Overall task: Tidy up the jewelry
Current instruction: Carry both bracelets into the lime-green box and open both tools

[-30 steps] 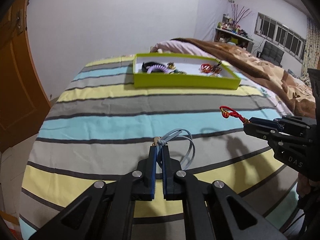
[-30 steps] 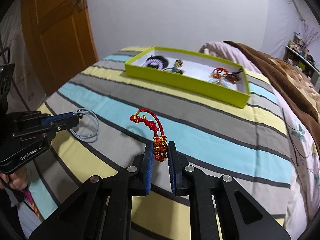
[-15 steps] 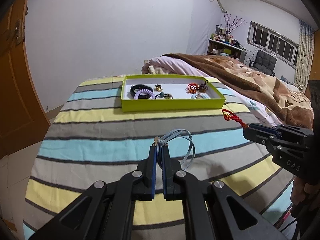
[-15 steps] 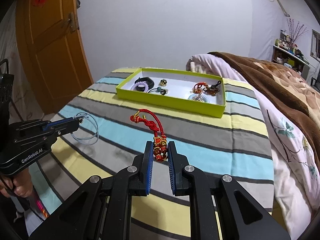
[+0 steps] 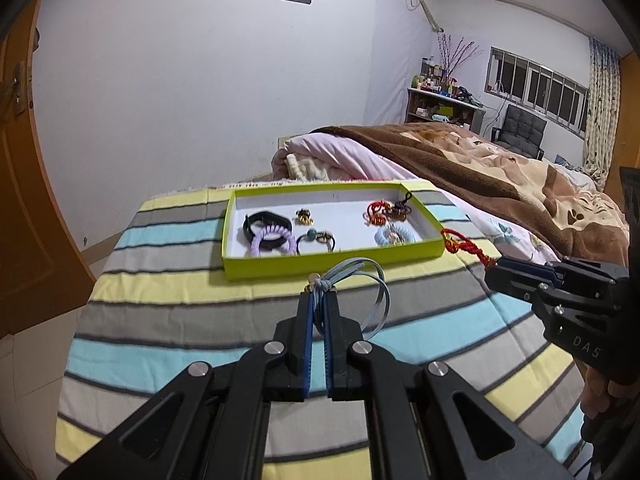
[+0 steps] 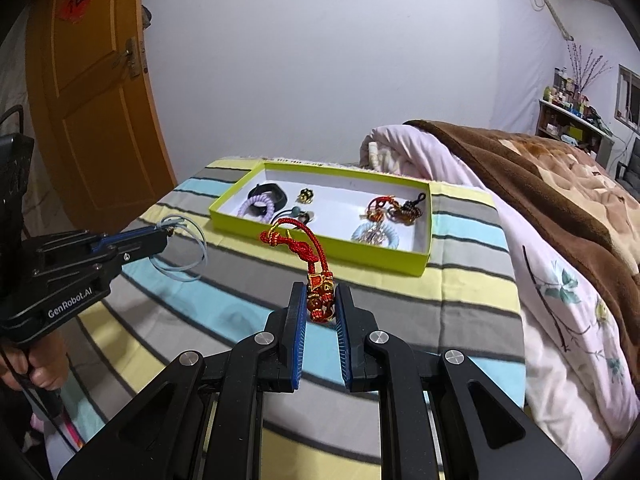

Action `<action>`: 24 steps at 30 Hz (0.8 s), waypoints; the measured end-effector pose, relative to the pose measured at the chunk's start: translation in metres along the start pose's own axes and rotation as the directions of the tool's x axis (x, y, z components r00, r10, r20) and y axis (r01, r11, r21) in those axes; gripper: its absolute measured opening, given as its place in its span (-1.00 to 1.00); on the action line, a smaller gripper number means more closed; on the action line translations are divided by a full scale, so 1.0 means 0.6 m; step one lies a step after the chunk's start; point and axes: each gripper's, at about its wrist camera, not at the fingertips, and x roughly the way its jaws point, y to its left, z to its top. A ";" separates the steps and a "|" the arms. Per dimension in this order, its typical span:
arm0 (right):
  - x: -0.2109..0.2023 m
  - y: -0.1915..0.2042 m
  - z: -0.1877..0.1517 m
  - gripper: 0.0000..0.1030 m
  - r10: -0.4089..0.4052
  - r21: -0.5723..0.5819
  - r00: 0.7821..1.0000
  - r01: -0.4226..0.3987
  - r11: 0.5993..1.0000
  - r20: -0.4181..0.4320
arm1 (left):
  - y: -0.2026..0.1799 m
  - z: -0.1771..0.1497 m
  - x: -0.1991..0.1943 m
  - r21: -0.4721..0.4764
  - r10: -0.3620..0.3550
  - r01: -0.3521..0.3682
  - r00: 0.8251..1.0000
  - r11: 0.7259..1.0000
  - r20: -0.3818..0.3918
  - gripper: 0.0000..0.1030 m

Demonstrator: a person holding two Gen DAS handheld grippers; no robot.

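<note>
As both grippers rose, green tray (image 5: 334, 264) now farther, bracelets still clamped

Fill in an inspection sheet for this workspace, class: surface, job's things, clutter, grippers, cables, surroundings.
Surface: striped bedspread.
Job's things: green tray holding bracelets and hair ties; blue cord loop; red knotted charm.
Clutter: nothing seen.
Grippers: left gripper shut on the blue cord loop; right gripper shut on the red knotted charm; both above the bedspread, short of the tray.
Cables: nothing seen.
Surroundings: brown blanket, wooden door, shelf.
</note>
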 end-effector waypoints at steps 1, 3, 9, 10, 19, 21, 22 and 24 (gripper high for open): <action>0.004 -0.002 0.004 -0.72 -0.002 0.001 1.000 0.002 1.000 -0.001 | 0.000 0.006 0.004 0.002 -0.001 0.001 1.000 1.000 0.002 -0.90; 0.011 -0.007 0.012 -0.72 -0.004 0.001 1.000 0.004 1.000 0.000 | 0.001 0.018 0.014 0.005 -0.002 0.002 1.000 1.000 0.005 -0.90; 0.043 -0.019 0.040 -0.72 -0.012 -0.014 1.000 0.012 1.000 -0.005 | 0.003 0.050 0.044 0.010 -0.009 0.009 1.000 1.000 0.012 -0.90; 0.049 -0.020 0.045 -0.72 -0.012 -0.016 1.000 0.012 1.000 -0.006 | 0.004 0.056 0.050 0.012 -0.008 0.008 1.000 1.000 0.012 -0.90; 0.124 -0.053 0.087 -0.72 -0.021 -0.004 0.999 0.021 1.000 -0.040 | 0.008 0.092 0.126 0.033 0.002 -0.002 1.000 0.999 -0.014 -0.90; 0.143 -0.060 0.094 -0.72 -0.022 0.000 0.998 0.022 1.000 -0.052 | 0.010 0.096 0.144 0.039 0.007 -0.006 1.000 0.999 -0.025 -0.90; 0.151 -0.063 0.097 -0.72 -0.022 0.001 0.998 0.022 1.000 -0.055 | 0.011 0.099 0.153 0.042 0.008 -0.007 0.999 0.999 -0.031 -0.90; 0.167 -0.069 0.101 -0.72 -0.029 0.004 0.997 0.030 1.000 -0.067 | 0.013 0.103 0.169 0.047 0.017 -0.014 0.999 0.999 -0.043 -0.90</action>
